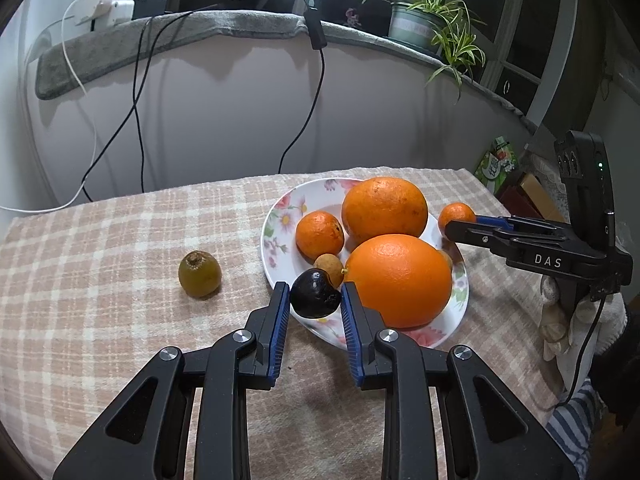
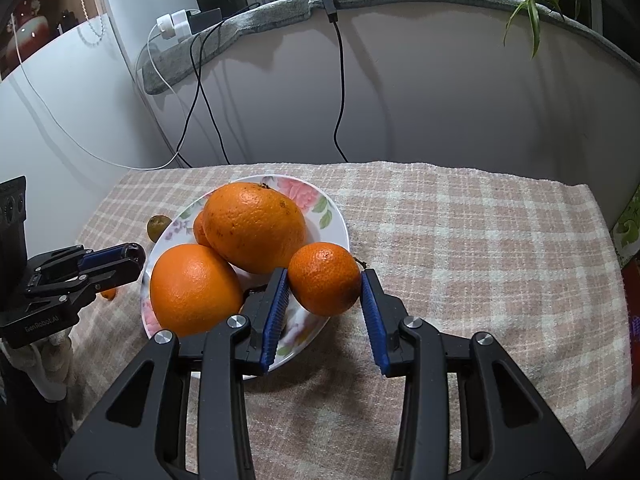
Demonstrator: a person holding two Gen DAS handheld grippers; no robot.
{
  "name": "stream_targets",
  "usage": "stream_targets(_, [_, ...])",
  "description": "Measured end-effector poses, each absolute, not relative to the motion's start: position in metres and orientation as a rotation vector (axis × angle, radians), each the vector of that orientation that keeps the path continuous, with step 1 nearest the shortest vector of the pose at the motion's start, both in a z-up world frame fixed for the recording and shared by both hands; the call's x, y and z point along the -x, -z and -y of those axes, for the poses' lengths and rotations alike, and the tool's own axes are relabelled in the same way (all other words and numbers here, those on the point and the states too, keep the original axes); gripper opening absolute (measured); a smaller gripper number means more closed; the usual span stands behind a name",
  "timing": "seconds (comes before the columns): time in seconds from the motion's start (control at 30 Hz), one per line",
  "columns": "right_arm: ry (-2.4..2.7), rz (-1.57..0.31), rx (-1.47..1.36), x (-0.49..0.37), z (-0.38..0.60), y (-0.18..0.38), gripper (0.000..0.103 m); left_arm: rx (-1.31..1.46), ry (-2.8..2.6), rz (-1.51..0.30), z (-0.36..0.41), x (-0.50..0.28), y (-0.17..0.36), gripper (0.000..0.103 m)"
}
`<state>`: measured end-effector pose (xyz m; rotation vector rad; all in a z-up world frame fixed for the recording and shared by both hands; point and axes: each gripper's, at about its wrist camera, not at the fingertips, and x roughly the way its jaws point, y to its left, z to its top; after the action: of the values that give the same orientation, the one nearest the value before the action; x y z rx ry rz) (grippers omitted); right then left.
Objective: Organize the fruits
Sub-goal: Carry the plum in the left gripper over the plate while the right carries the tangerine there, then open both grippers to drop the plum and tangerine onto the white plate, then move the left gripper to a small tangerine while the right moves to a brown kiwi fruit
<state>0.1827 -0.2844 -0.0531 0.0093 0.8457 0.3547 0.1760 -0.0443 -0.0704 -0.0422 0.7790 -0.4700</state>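
1. Checked cloth covers the desk (image 1: 100, 240); a floral plate (image 1: 280, 216) is set mid-desk.
2. A dark fruit (image 1: 315, 295), firm and light, is clamped at the plate's near rim by the left gripper (image 1: 315, 300).
3. A mandarin (image 2: 324, 278), soft-skinned, is gripped across its middle at the plate's right rim by the right gripper (image 2: 325, 292).

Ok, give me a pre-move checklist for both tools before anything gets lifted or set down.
1. Left tool clamped on the dark fruit: ok.
2. Right tool clamped on the small mandarin: ok.
3. Room on the floral plate for more fruit: not ok, crowded by two large oranges.
4. Green-brown fruit lying on the checked cloth, off the plate: not ok.
5. Tools apart: ok.
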Motion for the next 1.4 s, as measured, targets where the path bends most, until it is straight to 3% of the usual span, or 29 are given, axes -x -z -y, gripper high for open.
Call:
stream_targets(0.07, [-0.356,-0.847,-0.007,-0.183,0.285,0.053,0.041,0.043,0.467,-0.775,0.044,-0.175,0.070,0.025])
stream_targets(0.1, [-0.357,-0.846,-0.011,-0.183,0.285,0.053,0.045,0.046,0.466,-0.773,0.044,-0.176,0.070,0.032])
stream_targets(0.17, [-0.364,-0.840,-0.030,-0.183,0.285,0.052,0.063,0.053,0.468,-0.773,0.043,-0.176,0.070,0.047])
stream_targets(0.23, [-0.369,-0.824,-0.038,-0.181,0.285,0.050,0.070,0.066,0.463,-0.766,0.041,-0.176,0.069,0.065])
stream_targets(0.3, [-0.368,-0.810,-0.035,-0.179,0.284,0.047,0.074,0.073,0.463,-0.763,0.040,-0.176,0.068,0.069])
stream_targets(0.37, [-0.364,-0.797,-0.036,-0.178,0.284,0.045,0.085,0.076,0.459,-0.760,0.039,-0.177,0.067,0.075])
stream_targets(0.53, [-0.361,-0.767,-0.041,-0.175,0.284,0.039,0.094,0.057,0.448,-0.753,0.041,-0.176,0.065,0.075])
stream_targets(0.97, [-0.385,-0.749,0.019,-0.168,0.269,0.030,0.095,0.048,0.434,-0.727,0.035,-0.172,0.056,0.075])
stream_targets(1.4, [-0.478,-0.716,0.037,-0.159,0.240,0.009,0.095,0.151,0.327,-0.652,-0.033,-0.168,0.036,0.075])
